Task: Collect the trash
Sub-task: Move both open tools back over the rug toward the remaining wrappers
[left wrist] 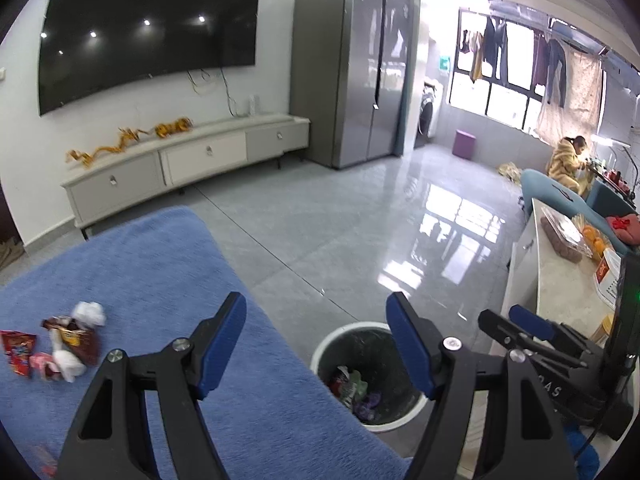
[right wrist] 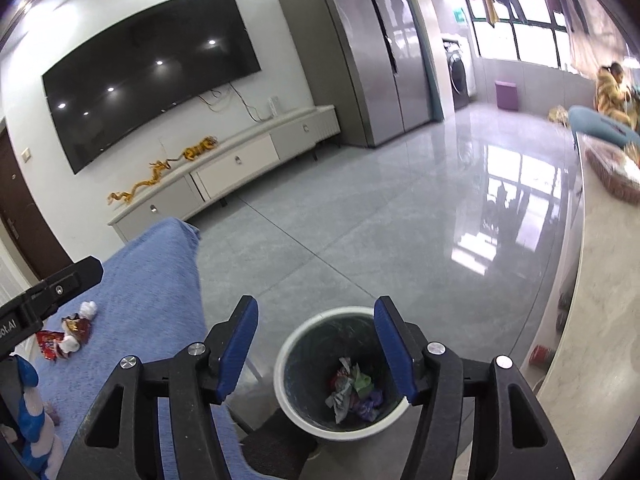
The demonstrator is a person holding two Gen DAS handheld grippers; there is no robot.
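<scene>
Both my left gripper (left wrist: 316, 344) and right gripper (right wrist: 316, 350) hang open, empty, over the bin (right wrist: 296, 338). Those wrappers (left wrist: 72, 340) look light, crinkly; I'd pinch a bunched edge.

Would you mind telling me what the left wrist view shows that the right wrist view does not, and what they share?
Only the left wrist view shows the right gripper from outside, low at right, and oranges on the counter.

Only the right wrist view shows a red item on the floor by that counter, and part of the left gripper's body at the left edge.

Both show the white trash bin holding wrappers, the blue blanket with leftover trash, the TV, and open, empty jaws.
</scene>
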